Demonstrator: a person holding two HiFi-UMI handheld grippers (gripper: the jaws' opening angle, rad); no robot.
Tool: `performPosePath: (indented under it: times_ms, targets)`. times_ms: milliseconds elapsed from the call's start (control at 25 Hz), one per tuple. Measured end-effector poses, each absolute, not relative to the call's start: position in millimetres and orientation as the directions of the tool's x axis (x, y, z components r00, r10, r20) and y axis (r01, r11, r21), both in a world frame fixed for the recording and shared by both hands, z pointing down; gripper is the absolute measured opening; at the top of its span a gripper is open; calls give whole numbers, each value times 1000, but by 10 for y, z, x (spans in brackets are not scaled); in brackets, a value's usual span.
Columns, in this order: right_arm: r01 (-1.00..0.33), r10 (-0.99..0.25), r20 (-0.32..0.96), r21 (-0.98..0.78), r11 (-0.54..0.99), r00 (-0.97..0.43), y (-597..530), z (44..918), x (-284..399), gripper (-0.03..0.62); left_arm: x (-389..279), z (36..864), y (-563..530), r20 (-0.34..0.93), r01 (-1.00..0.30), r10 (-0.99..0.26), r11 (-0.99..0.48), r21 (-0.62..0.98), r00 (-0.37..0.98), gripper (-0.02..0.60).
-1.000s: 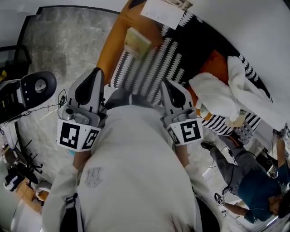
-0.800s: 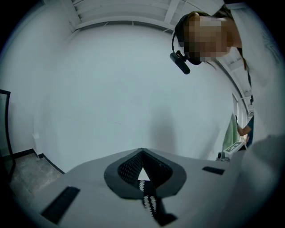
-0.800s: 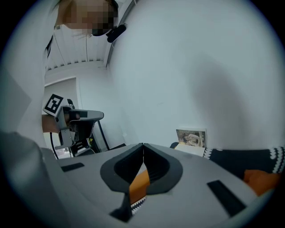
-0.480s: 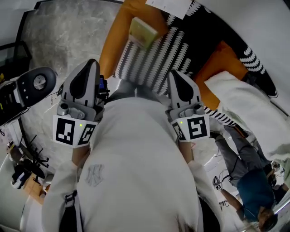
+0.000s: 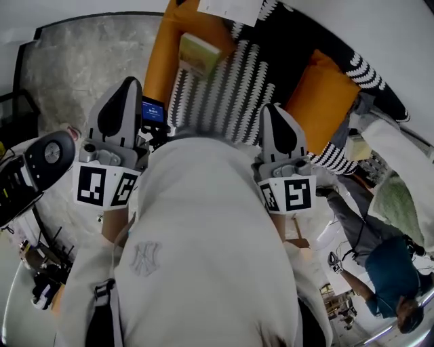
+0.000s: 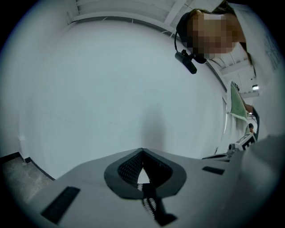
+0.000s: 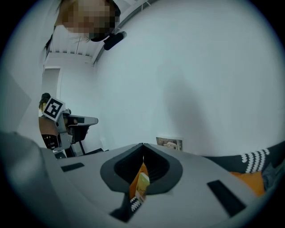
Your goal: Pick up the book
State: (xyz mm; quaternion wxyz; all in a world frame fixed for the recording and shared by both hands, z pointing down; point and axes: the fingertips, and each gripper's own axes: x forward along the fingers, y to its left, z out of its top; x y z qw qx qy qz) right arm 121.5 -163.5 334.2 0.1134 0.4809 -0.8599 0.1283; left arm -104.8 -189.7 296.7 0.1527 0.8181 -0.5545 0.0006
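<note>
The book [image 5: 196, 54], pale yellow-green, lies far ahead on an orange cushion [image 5: 166, 51] beside a black-and-white striped blanket [image 5: 227, 88]. I hold both grippers close to my chest, well short of it. My left gripper [image 5: 127, 85] is shut with nothing in it; in the left gripper view its tips [image 6: 142, 150] meet against a white wall. My right gripper [image 5: 274, 110] is also shut and empty. In the right gripper view the book [image 7: 142, 183] shows small and distant through the slot below the closed tips [image 7: 143, 145].
An orange pillow [image 5: 322, 88] lies right of the blanket. A sheet of paper [image 5: 230, 8] sits beyond the book. Black equipment [image 5: 37, 159] stands on the grey speckled floor [image 5: 81, 54] at the left. A person in blue [image 5: 386, 271] crouches at lower right.
The view has swung: the white cloth at the right has slid away and the orange pillow now shows. My left gripper has drifted left. The right gripper has turned in place, and both stay shut.
</note>
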Motion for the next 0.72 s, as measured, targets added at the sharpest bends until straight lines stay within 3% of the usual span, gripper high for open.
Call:
performPosePath:
  times_ms: [320,720]
  targets:
    - [-880,-828,310,-72,469,-467,-1673,3300,1247,18,-810,2927,-1981,141,-871,-878,-411,269,458,9]
    - [-895,-833,347,-45,445,-431,-1633,3456,1264,17,-843,3056,-1945,165,-872,-875,-400,282,454,9]
